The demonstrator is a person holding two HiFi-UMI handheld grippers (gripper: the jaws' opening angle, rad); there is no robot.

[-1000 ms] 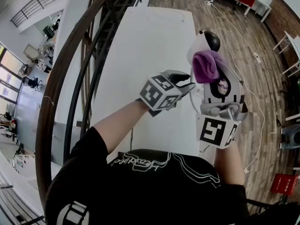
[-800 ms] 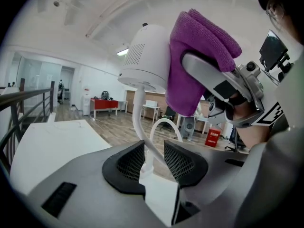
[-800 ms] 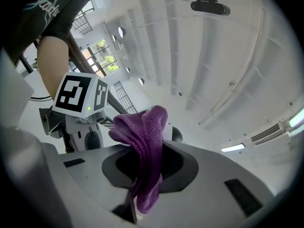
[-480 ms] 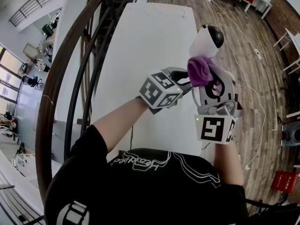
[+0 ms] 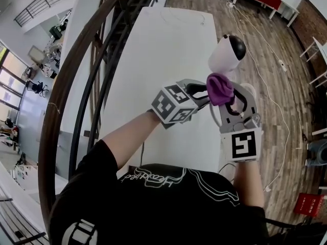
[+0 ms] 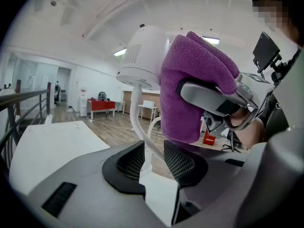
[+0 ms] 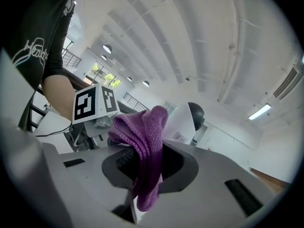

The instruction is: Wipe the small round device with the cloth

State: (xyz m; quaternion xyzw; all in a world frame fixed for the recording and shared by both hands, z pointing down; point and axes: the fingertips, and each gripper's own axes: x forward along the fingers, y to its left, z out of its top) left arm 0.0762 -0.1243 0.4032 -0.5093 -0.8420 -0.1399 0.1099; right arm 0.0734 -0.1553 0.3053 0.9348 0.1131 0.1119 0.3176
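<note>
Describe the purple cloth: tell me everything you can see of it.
The purple cloth looks like soft looped microfibre, folded into a thick wad. The jaws of the right gripper are shut on it; a rounded bunch sticks out past them. It is held in the air, against the side of the small round device, just below its black dome.

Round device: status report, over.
Left gripper shut on round device, at its stem. Right gripper shut on purple cloth, close beside device head. Nothing in the way.

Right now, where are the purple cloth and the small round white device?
purple cloth (image 7: pixel 149 146): right gripper view, middle of the hanging fold.
small round white device (image 5: pixel 223 58): head view, white shell beside its black face.
</note>
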